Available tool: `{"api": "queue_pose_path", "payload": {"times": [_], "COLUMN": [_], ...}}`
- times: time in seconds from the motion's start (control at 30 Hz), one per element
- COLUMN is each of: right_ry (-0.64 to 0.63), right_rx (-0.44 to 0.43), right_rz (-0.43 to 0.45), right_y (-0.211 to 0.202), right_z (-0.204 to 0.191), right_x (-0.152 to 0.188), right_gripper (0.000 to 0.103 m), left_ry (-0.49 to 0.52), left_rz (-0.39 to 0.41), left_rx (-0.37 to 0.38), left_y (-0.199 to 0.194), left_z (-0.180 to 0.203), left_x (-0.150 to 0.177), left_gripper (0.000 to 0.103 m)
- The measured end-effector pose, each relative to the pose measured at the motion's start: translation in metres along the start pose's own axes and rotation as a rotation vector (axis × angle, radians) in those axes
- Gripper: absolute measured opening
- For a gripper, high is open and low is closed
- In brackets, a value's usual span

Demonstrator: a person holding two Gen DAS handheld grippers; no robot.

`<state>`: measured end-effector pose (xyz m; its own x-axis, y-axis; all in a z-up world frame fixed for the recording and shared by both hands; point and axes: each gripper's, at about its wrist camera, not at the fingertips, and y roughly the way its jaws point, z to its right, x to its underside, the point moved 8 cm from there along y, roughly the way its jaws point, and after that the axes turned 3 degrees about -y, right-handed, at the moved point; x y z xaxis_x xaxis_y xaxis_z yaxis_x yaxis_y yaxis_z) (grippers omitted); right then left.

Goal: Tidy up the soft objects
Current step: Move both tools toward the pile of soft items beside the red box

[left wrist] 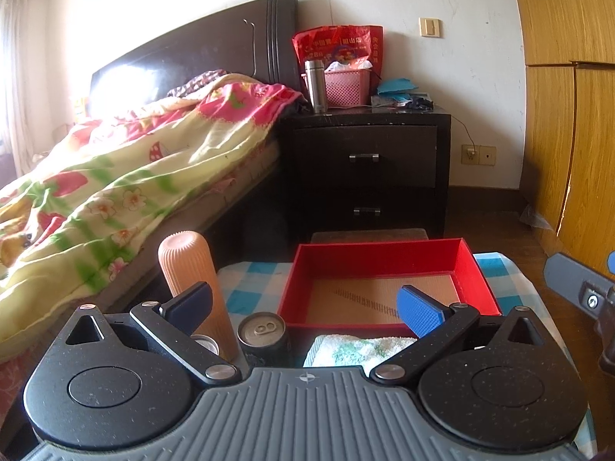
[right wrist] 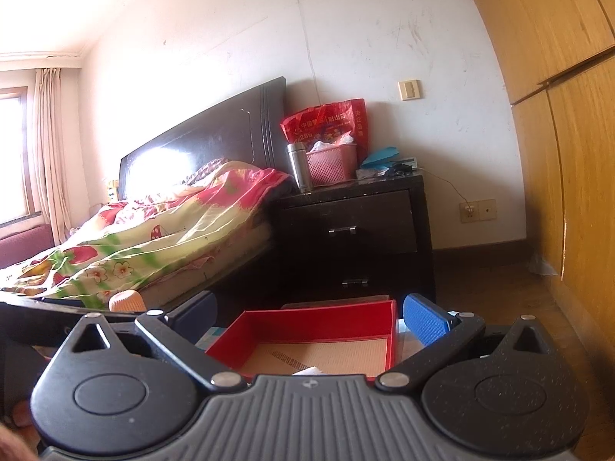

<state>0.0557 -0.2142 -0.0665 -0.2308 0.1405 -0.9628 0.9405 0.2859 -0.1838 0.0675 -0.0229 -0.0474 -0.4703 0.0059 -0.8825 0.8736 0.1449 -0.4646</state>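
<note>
A red open box (left wrist: 384, 259) with a tan floor stands on a small table with a blue checked cloth (left wrist: 253, 284). A folded white and green towel (left wrist: 357, 349) lies in front of the box, just under my left gripper (left wrist: 307, 307), which is open and empty above it. My right gripper (right wrist: 307, 317) is open and empty, hovering in front of the same red box (right wrist: 315, 324). A sliver of the towel (right wrist: 309, 371) shows at its base. Part of the right gripper (left wrist: 576, 284) shows at the right edge of the left wrist view.
A peach ribbed bottle (left wrist: 192, 280) and a dark drink can (left wrist: 263, 336) stand left of the towel, with a small tin (left wrist: 203, 344) beside them. A bed with a floral quilt (left wrist: 115, 192) is to the left, a dark nightstand (left wrist: 365, 169) behind, and a wooden wardrobe (left wrist: 569, 115) on the right.
</note>
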Motion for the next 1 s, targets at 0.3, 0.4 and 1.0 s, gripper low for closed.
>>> {"api": "queue_pose_path", "payload": {"times": [0.3, 0.4, 1.0], "right_ry": [0.004, 0.006, -0.015], "right_rx": [-0.006, -0.002, 0.052], "right_rz": [-0.004, -0.001, -0.039], "right_y": [0.001, 0.000, 0.010], "right_z": [0.000, 0.003, -0.001], "right_x": [0.000, -0.001, 0.004], "right_gripper": [0.085, 0.085, 0.085], "left_ry": [-0.006, -0.005, -0.006], "left_rz": [-0.035, -0.035, -0.054], "left_rx": [0.017, 0.019, 0.050], "left_y": [0.006, 0.006, 0.007], "left_z": [0.003, 0.003, 0.012], "left_x": [0.005, 0.006, 0.012], "left_gripper": [0.098, 0.098, 0.098]}}
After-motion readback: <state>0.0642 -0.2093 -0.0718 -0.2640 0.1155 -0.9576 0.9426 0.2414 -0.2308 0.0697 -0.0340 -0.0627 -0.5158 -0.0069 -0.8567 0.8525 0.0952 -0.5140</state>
